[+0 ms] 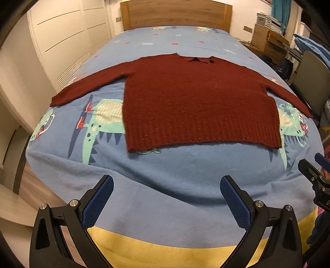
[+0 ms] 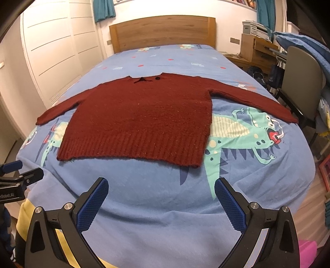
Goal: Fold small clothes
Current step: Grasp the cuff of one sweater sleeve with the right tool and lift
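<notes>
The dark red chunky-knit long-sleeved sweater [image 1: 198, 99] lies flat, front up, across the middle of the bed [image 1: 165, 185], neckline toward the wooden slab headboard [image 1: 175, 14], ribbed hem toward the cameras. Both sleeves are spread out to the sides, w/ cuffs near the bed edges. That looks like a deliberate starting layout: body smooth, sleeves clear, every edge reachable for a first fold.

Left hand-held gripper [image 1: 166, 198] hovers over bare sheet short of the hem, jaws wide apart, nothing between them. Right hand-held gripper [image 2: 161, 200] is the same: spread, empty, not touching the knit. Both sit approx. level, prob. poised to go for the hem corners or sleeves.

Knit looks thick, fuzzy, w/ vertical ribs along the hem band; should grip well on the blue cross-hatched finger pads [image 2: 93, 206] but may sag. The light blue cotton sheet with a teal dragon print [image 2: 243, 132] is soft, slightly wrinkled near the foot.
</notes>
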{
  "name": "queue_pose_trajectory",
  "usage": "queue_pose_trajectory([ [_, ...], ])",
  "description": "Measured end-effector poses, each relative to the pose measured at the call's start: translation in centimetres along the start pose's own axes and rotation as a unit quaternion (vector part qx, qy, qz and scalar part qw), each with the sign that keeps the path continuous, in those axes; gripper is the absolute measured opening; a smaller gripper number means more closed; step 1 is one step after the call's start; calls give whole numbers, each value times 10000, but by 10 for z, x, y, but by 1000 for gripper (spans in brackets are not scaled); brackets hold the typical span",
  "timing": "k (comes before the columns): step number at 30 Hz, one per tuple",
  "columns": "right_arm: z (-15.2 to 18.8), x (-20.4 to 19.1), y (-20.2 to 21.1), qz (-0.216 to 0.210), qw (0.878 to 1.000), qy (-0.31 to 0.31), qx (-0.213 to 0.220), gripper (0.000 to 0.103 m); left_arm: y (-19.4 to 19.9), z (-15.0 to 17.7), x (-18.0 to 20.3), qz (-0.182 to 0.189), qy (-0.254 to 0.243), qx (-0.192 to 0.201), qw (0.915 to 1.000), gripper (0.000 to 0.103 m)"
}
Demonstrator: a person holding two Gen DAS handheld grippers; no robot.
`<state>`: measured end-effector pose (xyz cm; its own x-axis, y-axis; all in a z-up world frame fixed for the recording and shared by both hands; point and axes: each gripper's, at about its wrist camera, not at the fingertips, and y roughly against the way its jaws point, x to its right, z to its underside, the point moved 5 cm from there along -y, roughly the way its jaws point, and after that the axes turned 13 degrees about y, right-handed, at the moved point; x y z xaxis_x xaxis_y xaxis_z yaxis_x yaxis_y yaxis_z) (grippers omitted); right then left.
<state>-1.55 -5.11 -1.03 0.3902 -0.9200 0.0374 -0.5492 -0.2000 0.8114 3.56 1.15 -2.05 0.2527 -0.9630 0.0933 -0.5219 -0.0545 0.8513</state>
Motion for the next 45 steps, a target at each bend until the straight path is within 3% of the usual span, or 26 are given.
queue_pose_trajectory([
  [14,-13,34,-20,-89,9991,-407,35,103,3,-23,-23,-479,419,87,9979,102],
  [20,-20,95,-44,299,9953,-915,-83,103,-4,-52,-28,-524,611,351,9961,102],
  [23,-23,137,-58,532,9908,-1237,-119,103,-15,-65,-25,-454,607,288,9967,102],
  [27,-24,217,-77,853,9786,-1872,-77,103,-29,-74,-18,-409,595,126,9973,101],
  [33,-20,329,-108,944,9524,-2899,56,103,-42,-87,-3,-388,560,19,9977,101],
  [40,3,409,-141,706,9137,-4002,74,102,-60,-95,9,-428,450,-185,9979,102],
  [45,15,444,-156,596,8872,-4568,262,100,-67,-98,14,-430,395,-236,9980,102],
])
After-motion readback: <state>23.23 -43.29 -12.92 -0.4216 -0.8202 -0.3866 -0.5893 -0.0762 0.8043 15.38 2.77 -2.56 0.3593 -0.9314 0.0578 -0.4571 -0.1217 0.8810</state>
